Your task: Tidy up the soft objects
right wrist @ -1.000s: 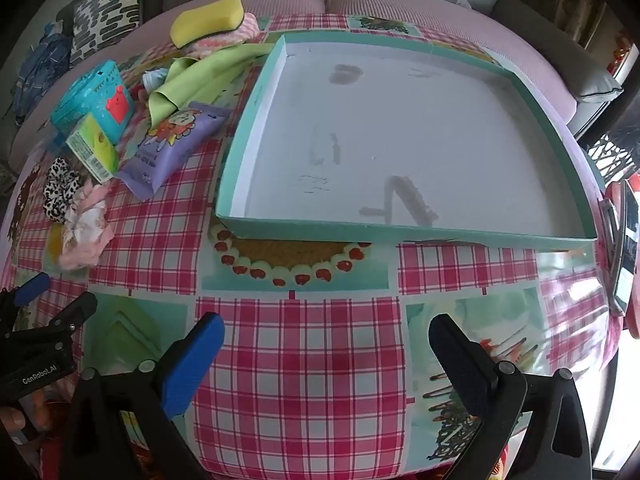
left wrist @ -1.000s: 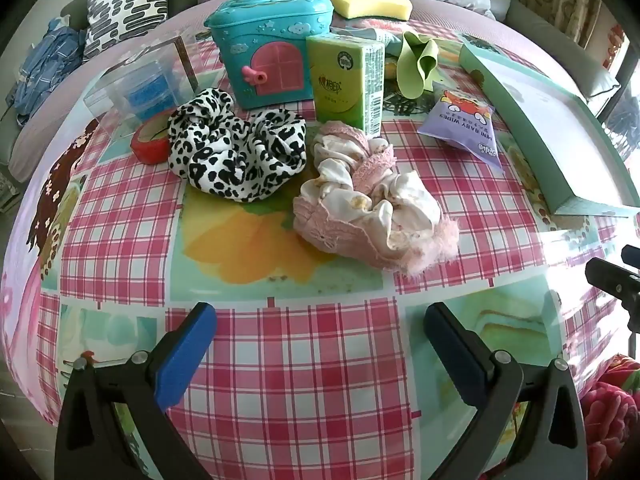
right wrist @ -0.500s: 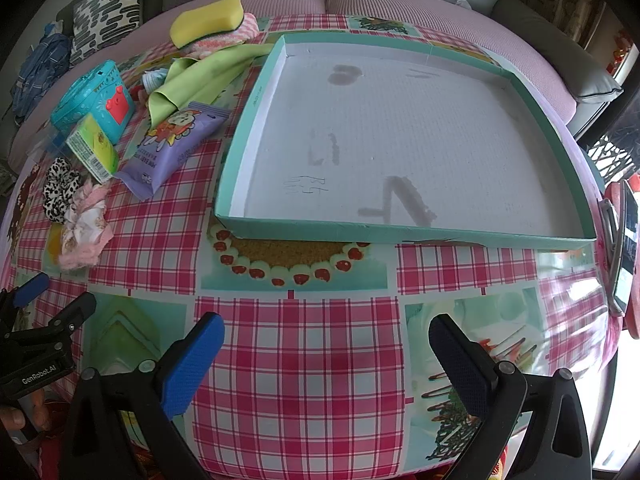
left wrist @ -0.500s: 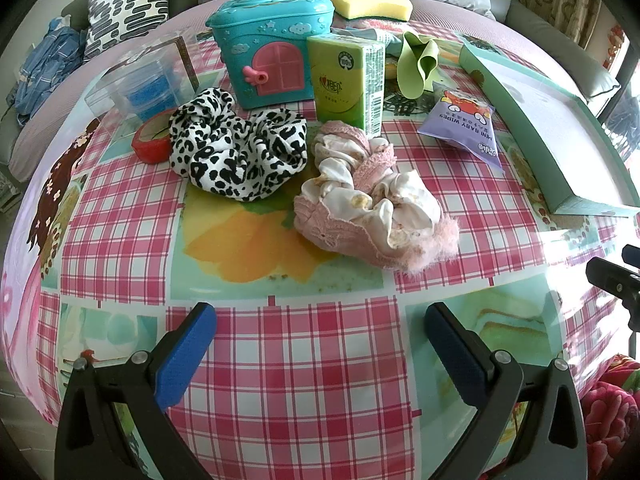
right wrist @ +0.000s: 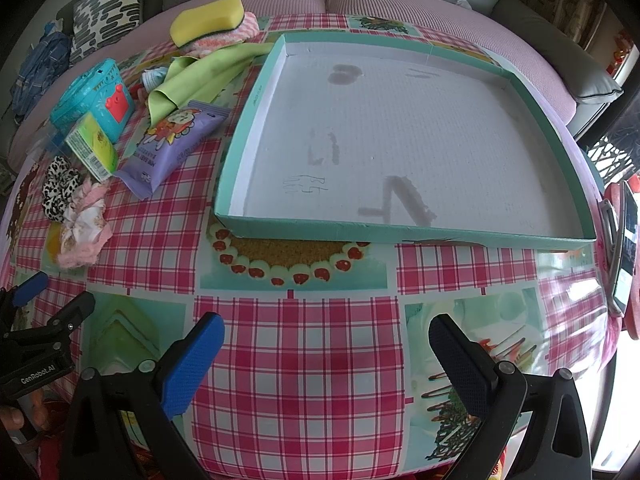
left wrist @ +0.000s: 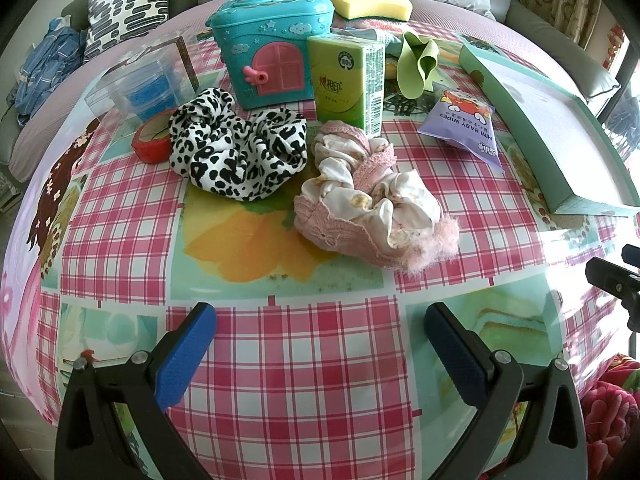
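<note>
A pink and cream scrunchie point(left wrist: 372, 204) lies on the checked tablecloth just ahead of my left gripper point(left wrist: 320, 332), which is open and holds nothing. To its left rests a leopard-print scrunchie point(left wrist: 236, 152). Further back are a green cloth point(left wrist: 416, 60), a yellow sponge point(left wrist: 372, 0) and a purple wipes pack point(left wrist: 464, 124). My right gripper point(right wrist: 326, 344) is open over the table in front of a shallow teal tray point(right wrist: 400, 232) with nothing in it. Both scrunchies point(right wrist: 80, 216) also show at the far left of the right wrist view.
A teal toy house point(left wrist: 272, 44), a green tissue box point(left wrist: 348, 80), a red tape roll point(left wrist: 152, 140) and a clear plastic box point(left wrist: 140, 80) stand behind the scrunchies. A sofa with cushions point(right wrist: 108, 8) curves behind the table. A phone on a stand point(right wrist: 624, 248) sits at the right edge.
</note>
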A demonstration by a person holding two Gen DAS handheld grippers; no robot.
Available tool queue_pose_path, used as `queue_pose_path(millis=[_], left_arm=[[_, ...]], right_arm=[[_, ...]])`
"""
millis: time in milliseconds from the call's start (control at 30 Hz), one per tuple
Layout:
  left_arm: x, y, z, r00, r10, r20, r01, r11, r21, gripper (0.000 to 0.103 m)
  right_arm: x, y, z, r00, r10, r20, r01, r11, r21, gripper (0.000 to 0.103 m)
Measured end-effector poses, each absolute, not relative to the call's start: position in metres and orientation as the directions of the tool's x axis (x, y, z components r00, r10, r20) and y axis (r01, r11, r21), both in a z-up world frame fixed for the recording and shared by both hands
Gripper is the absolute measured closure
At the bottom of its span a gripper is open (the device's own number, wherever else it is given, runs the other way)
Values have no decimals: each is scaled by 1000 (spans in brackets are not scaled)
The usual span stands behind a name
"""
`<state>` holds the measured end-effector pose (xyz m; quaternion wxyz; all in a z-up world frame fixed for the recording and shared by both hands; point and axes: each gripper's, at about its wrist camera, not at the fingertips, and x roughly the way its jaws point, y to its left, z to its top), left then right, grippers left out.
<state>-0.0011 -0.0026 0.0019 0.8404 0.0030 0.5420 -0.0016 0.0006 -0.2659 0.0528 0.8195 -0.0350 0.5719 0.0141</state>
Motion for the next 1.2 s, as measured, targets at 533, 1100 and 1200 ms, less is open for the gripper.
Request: queue_pose_path(millis=[533,1100,1200], left_arm=[[-1,-3,2,413,0,-911,6,1000,3,0],[-1,-3,2,414,0,-910,6,1000,3,0],[-1,-3,2,414,0,-910,6,1000,2,0]], right_arm=[[1,-266,52,345,-19,-938,-63,997,-43,0],[1,-265,51,342,-21,-939,-63,997,-46,0],[1,-265,51,341,-21,-940,-63,997,-45,0]])
